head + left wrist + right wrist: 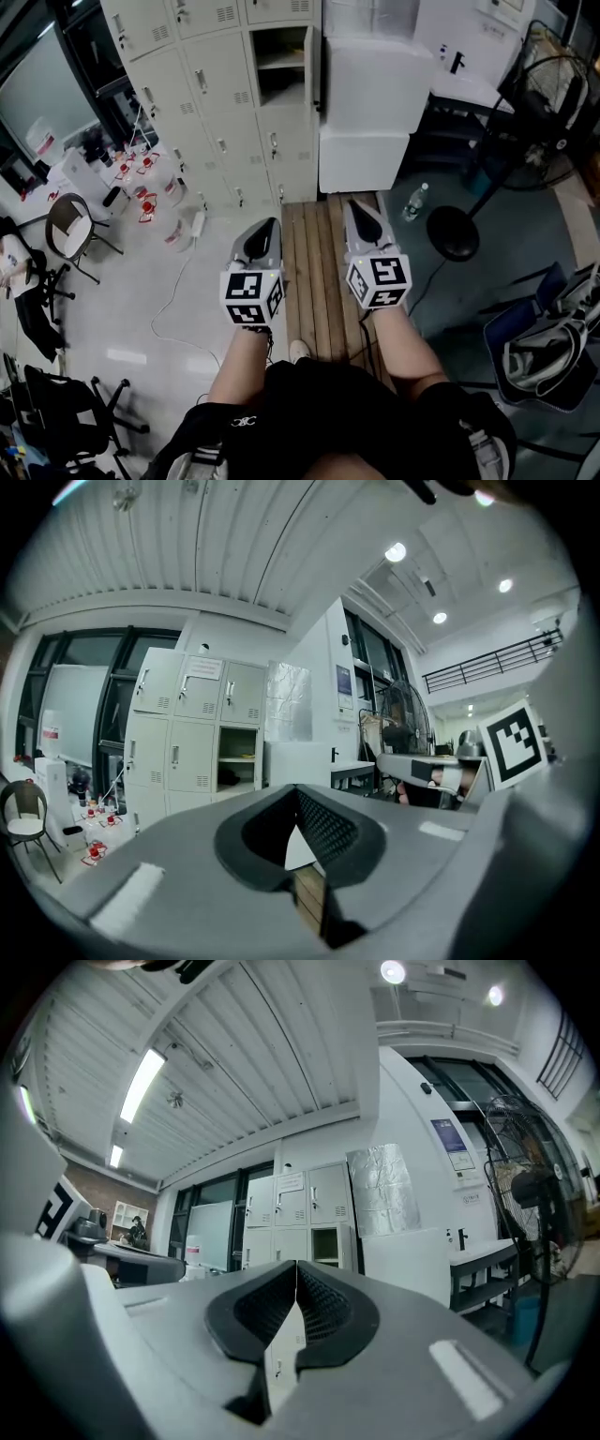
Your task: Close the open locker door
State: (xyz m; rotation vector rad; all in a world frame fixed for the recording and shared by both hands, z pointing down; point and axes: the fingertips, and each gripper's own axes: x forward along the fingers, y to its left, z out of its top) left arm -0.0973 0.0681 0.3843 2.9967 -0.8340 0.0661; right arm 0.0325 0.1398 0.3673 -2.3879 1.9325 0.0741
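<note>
Left gripper point(271, 225) and right gripper point(362, 208) hang level, jaws closed and empty. Open locker point(281, 70) stands well apart at twelve o'clock; its door point(315, 67) shows edge-on, so a hurried push could glance off.

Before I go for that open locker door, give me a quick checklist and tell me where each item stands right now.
1. Open locker door in sight: ok, it stands swung out at the right of its compartment.
2. Left gripper free: ok, shut on nothing.
3. Right gripper free: ok, shut on nothing.
4. Grippers close to the door: not ok, both are well short of the lockers.
5. Nothing sticking out of the compartment: cannot tell, its inside is dim.
6. Way ahead: ok, the wooden planks run up to the lockers and nothing shows on them ahead.
</note>
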